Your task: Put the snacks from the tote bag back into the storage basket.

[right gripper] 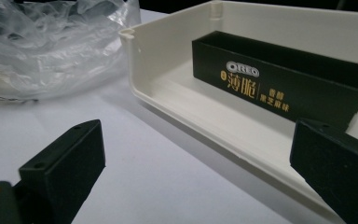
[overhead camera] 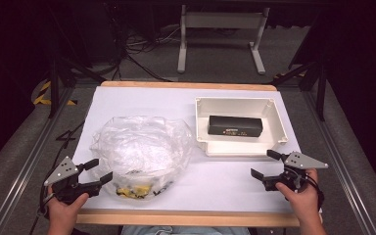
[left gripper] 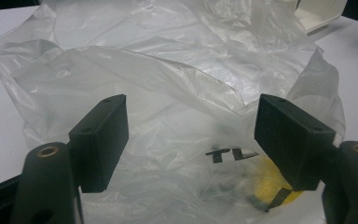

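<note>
At seven o'clock on the table, the left gripper point(overhead camera: 96, 176) gapes wide and empty against a clear plastic bag point(overhead camera: 142, 152), while at five o'clock the right gripper point(overhead camera: 265, 164), equally open, faces a white tray point(overhead camera: 240, 147) holding a black box point(overhead camera: 235, 126).

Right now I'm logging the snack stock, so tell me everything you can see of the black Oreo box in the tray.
The black Oreo box is a long, slim carton, apparently cardboard, with a white Oreo logo and gold Chinese lettering on its side. It looks closed and undamaged. It lies flat inside the white tray, lengthwise across it, resting on the tray's floor and clear of the walls. Neither gripper touches it.
</note>
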### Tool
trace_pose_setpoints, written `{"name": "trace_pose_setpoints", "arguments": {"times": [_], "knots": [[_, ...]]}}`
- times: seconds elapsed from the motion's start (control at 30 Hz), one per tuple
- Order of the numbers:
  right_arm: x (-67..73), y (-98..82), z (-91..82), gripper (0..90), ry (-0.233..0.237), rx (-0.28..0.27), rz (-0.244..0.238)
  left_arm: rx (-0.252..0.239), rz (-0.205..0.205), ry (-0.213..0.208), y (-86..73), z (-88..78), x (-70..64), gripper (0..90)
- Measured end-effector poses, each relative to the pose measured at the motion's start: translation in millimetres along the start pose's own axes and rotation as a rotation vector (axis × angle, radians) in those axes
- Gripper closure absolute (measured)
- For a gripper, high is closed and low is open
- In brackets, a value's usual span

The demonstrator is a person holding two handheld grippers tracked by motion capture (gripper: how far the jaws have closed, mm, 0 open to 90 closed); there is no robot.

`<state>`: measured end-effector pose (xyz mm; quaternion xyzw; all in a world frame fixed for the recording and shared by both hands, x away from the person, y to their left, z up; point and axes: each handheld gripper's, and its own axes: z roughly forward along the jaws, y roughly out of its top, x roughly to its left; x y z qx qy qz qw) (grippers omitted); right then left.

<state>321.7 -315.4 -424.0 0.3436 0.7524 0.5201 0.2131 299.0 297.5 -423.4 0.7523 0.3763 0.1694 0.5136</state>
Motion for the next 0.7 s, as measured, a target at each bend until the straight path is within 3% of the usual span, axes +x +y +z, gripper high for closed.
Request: {"name": "trace_pose_setpoints", "arguments": {"times": [0.17, 0.3, 0.43, 0.6, 0.7], "knots": [[-0.5, -11.5, 2.9, 3.6, -0.009, 0.008, 0.01, 0.003, 0.003, -0.011, -0.5, 0.7, 0.5, 26.9], [2.2, -15.2, 5.8, 3.8, -0.038, 0.045, -0.024, 0.012, 0.0, -0.021, -0.8, 2.4, 1.9, 26.8], [1.7, -15.7, 8.9, 5.0, -0.018, 0.079, -0.012, 0.015, -0.008, -0.035, -1.4, 3.4, 2.6, 26.6], [-3.1, -15.9, 7.9, 4.2, -0.006, 0.069, 0.038, 0.015, -0.009, -0.041, -1.1, 3.6, 2.0, 26.3], [-5.4, -16.4, 8.0, 2.9, 0.031, 0.064, 0.049, 0.009, -0.015, -0.048, -1.0, 2.6, 3.3, 26.2]]}}
